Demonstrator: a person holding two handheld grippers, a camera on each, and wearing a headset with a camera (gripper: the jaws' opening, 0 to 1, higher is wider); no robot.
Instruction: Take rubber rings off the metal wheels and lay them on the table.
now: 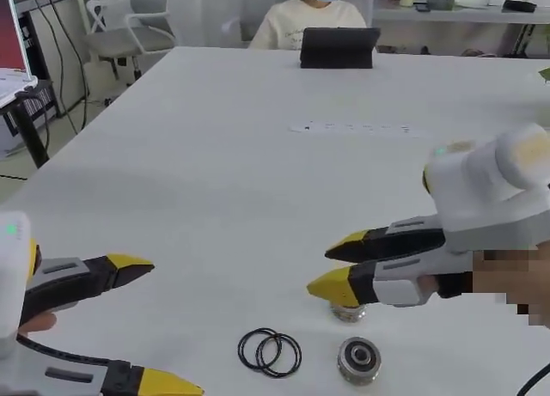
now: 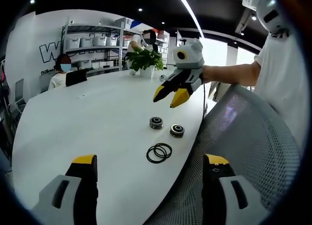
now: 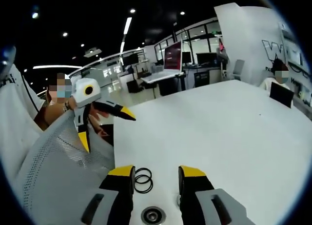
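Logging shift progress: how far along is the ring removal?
Done: several rubber rings lie on the table. In hand: nothing; the right hand-held gripper hovers open over one metal wheel, the left hand-held gripper is open too. Left: whether either wheel carries a ring is unclear.

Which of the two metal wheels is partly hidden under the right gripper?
The farther wheel, tucked beneath a yellow tip of the right gripper; the nearer wheel lies uncovered beside the rubber rings.

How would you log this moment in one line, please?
left gripper: open, empty | right gripper: open, empty, raised by metal wheels | rubber rings: lying loose on table
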